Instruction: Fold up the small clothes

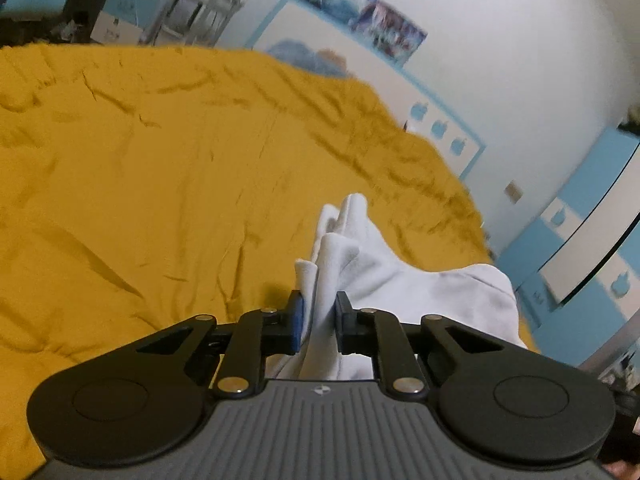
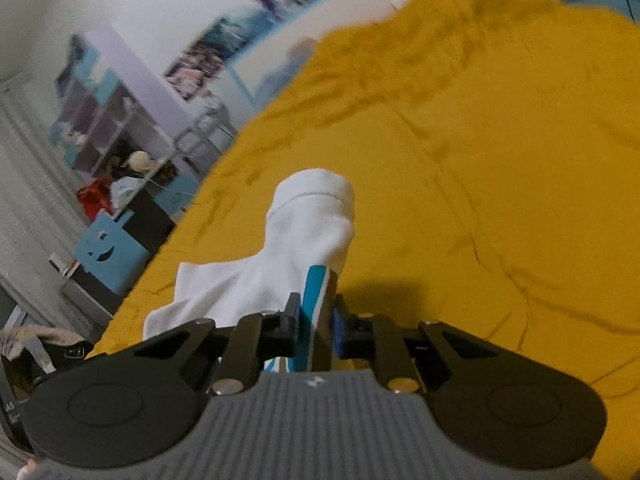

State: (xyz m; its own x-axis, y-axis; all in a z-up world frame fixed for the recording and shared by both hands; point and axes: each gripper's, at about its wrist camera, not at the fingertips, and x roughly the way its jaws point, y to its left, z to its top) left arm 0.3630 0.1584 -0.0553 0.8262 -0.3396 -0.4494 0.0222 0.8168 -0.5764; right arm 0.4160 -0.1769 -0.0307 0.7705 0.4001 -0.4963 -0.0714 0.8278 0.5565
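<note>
A small white garment (image 1: 360,256) hangs bunched over the mustard-yellow bedspread (image 1: 140,168). My left gripper (image 1: 319,316) is shut on a folded edge of it, with cloth sticking up between the black fingers. In the right wrist view the same white garment (image 2: 304,232), with a teal stripe (image 2: 314,288) near the pinch, is lifted off the bedspread (image 2: 500,168). My right gripper (image 2: 316,320) is shut on that striped edge. A hemmed end of the cloth stands up ahead of the fingers, and the rest drapes away to the left.
The bed's far edge meets a white wall with blue trim and posters (image 1: 384,28). Blue and white cupboards (image 1: 580,232) stand at the right. In the right wrist view, a shelf unit (image 2: 116,120) and a blue box (image 2: 108,252) stand beside the bed at the left.
</note>
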